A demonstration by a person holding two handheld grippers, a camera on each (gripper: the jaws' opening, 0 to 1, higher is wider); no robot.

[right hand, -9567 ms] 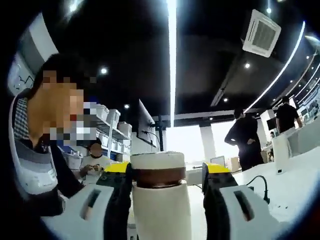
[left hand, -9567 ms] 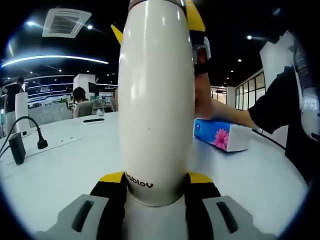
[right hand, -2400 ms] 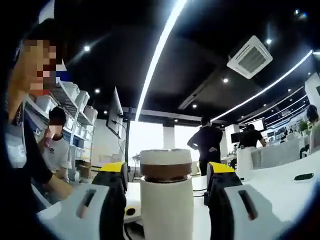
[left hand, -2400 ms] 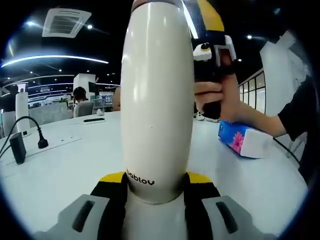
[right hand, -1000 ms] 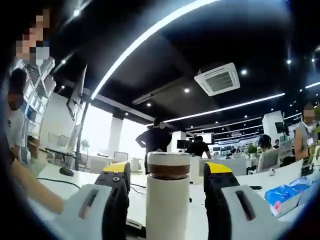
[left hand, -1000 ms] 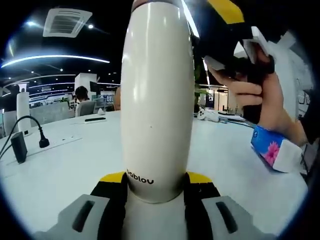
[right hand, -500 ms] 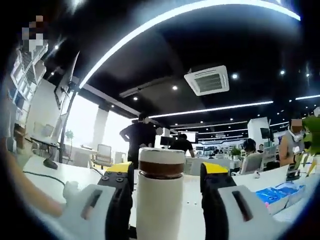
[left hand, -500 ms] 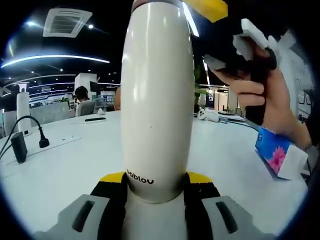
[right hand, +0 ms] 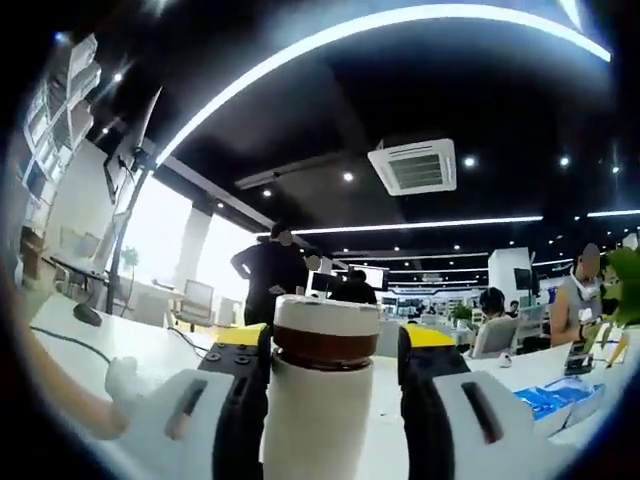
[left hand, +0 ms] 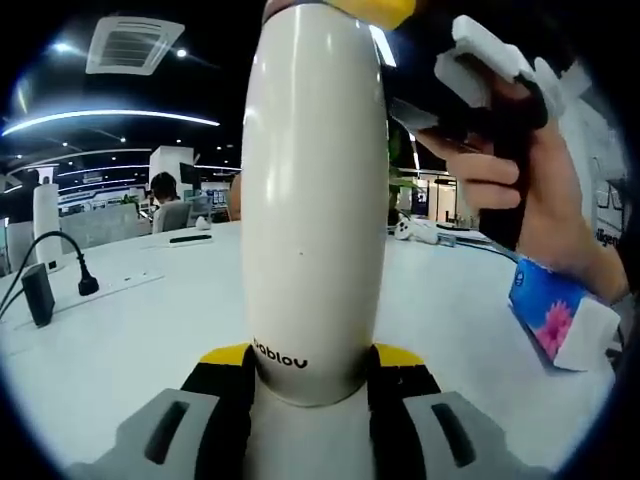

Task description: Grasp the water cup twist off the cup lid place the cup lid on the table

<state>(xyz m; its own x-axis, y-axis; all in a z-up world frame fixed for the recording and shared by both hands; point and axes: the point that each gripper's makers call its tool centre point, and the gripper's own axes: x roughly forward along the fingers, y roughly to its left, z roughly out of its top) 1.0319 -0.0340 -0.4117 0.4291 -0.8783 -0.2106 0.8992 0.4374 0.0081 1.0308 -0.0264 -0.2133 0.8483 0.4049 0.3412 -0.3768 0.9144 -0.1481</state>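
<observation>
Since half a second ago, the right claw (left hand: 480,90) and the hand (left hand: 530,190) that carries it sit a little higher at 2 o'clock in the left gripper view, while the water cup (left hand: 315,200) holds the same spot in that view. The tissue pack (left hand: 555,320), blue with a pink flower, lies at 4 o'clock on the white counter (left hand: 130,330), near the wrist.

The left claw (left hand: 312,375) is clamped on the cup's rounded base, its yellow-tipped black jaws pressed against both sides just by the printed lettering. The cream-white body rises upright through the middle of the view to 12 o'clock. At 9 o'clock a black cable and plug (left hand: 85,287) rest on the counter beside a small dark box (left hand: 34,295). Seated people show far behind at 10 o'clock.

In the right gripper view the right claw (right hand: 330,365) closes around the cup lid (right hand: 326,335), a cream cylinder with a brown band near its top, standing between the jaws at 6 o'clock; the jaws touch its sides. Whether the lid is fully off the cup cannot be told. A ceiling air unit (right hand: 415,166) hangs at 1 o'clock, with a long curved light strip across the top. Standing people appear just above the lid, and a blue pack (right hand: 555,397) lies at 4 o'clock.
</observation>
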